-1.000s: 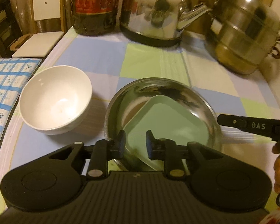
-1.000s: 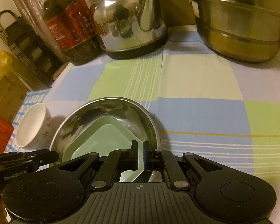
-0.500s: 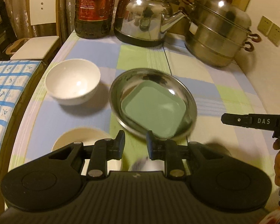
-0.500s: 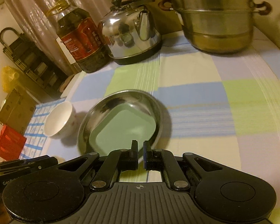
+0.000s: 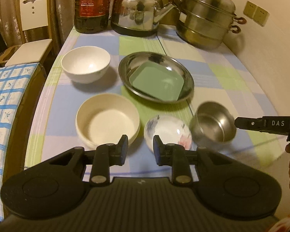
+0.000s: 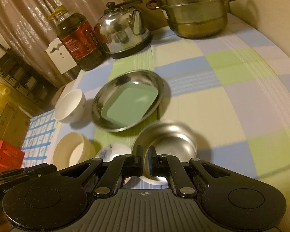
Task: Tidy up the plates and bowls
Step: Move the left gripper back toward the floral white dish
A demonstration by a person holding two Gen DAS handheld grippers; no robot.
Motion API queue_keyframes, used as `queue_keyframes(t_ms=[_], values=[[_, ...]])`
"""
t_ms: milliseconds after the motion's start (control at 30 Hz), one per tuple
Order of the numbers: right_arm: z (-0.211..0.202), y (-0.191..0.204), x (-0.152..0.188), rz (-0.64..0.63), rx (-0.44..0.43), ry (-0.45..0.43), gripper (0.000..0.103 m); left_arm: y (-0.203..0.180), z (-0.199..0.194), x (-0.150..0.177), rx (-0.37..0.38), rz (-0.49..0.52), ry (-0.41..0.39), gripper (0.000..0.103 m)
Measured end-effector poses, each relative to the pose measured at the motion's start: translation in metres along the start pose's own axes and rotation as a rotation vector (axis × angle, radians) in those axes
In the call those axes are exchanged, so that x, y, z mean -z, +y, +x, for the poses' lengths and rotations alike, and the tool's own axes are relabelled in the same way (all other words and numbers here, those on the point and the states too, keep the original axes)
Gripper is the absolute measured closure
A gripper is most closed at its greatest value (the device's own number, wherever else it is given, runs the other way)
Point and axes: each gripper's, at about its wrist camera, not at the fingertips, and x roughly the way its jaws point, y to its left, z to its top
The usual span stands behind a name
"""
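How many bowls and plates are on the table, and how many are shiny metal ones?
White or cream bowls: 3
Shiny metal bowls: 1
Shiny metal plates: 1
Green plates: 1
Total: 6, of which 2 are metal

A home dining corner: a bench [image 5: 212, 71] under a checked cloth carries a steel kettle [image 5: 139, 13], a tiered steamer pot [image 5: 205, 19] and a large oil bottle [image 5: 92, 5]; a white chair [image 5: 32, 19] and curtains [image 6: 29, 9] stand behind.
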Motion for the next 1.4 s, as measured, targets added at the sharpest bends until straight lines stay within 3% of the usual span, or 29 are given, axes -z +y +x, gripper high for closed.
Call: queue_keyframes(t_ms=[100,167,233,267,733,833,1000,1400], values=[[-0.006,0.009,0.02,0.021,0.008,-0.004,0.095,0.006,-0.007,0.012,0.019,0.02,0.005,0.079],[-0.011,0.015,0.034,0.032,0.017,-0.01,0.088,0.009,-0.013,0.019,0.031,0.03,0.003,0.079],[-0.014,0.02,0.044,0.045,0.02,-0.018,0.069,0.012,-0.018,0.025,0.04,0.039,0.001,0.078],[-0.015,0.023,0.05,0.057,0.016,-0.024,0.067,0.014,-0.02,0.028,0.044,0.043,-0.001,0.078],[-0.025,0.05,0.096,0.114,-0.004,-0.066,0.062,0.027,-0.033,0.058,0.099,0.072,0.011,0.078],[-0.026,0.051,0.099,0.119,-0.013,-0.072,0.056,0.026,-0.032,0.06,0.109,0.069,0.012,0.078],[-0.02,0.052,0.097,0.106,0.019,-0.044,0.056,0.023,-0.026,0.061,0.118,0.062,0.014,0.078],[0.013,0.031,0.088,0.121,0.003,0.002,0.056,0.009,0.013,0.055,0.088,0.006,0.048,0.078]])
